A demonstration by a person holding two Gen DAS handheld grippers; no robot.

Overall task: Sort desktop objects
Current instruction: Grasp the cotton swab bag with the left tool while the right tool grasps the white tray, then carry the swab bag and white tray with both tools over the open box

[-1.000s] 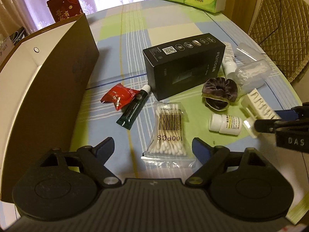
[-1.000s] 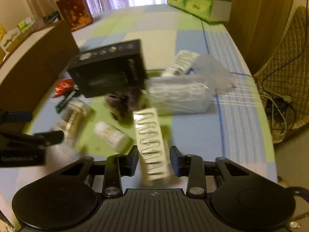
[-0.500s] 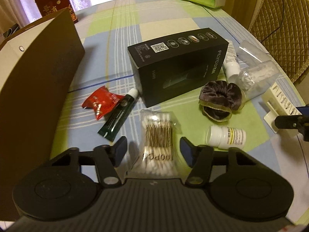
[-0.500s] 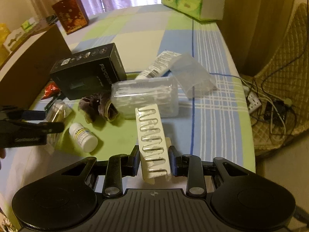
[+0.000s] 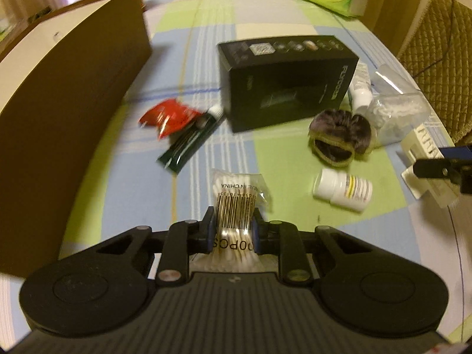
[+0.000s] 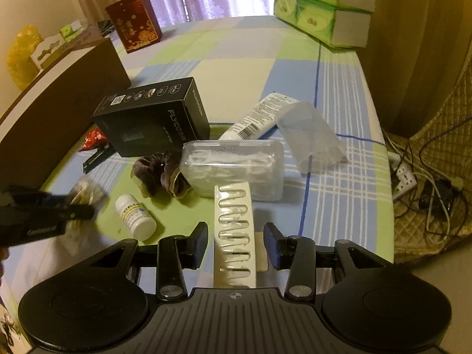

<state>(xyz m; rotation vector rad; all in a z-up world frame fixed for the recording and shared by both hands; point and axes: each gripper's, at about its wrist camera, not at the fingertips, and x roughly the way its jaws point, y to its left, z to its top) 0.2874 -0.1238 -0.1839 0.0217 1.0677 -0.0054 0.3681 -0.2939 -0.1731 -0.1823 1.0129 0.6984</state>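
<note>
Left wrist view: bag of cotton swabs (image 5: 236,203), clear plastic with a barcode label and the print "100PCS", white tips bunched inside, lying near the front edge of the checked tablecloth (image 5: 283,153) and pinched at its middle between the fingers of the left gripper (image 5: 232,233), whose jaws stand narrow and press in on both sides of the bag. Just right of it, a white pill bottle (image 5: 342,189) on its side with a yellow-marked label. Farther off, a dark velvet scrunchie (image 5: 339,135); behind that, a black carton (image 5: 287,81) standing on its long edge. Left of the carton, a dark green tube (image 5: 188,141) with a white cap, touching a red foil packet (image 5: 166,116). At far left, a large brown storage box (image 5: 73,88) with a pale inside wall. Right wrist view: white ribbed tray (image 6: 234,236), long and narrow with a row of arched slots, lying on the cloth between the fingers of the right gripper (image 6: 235,247); jaws stand moderately wide with a gap to the tray on each side, holding nothing. Beyond the tray, a clear plastic case (image 6: 236,168) of white sticks, touching the scrunchie on its left; behind it, a white tube (image 6: 259,119) with a barcode and a loose clear lid (image 6: 309,138). At the far end of the table, stacked green tissue packs (image 6: 321,6) and a dark red gift box (image 6: 134,22).
</note>
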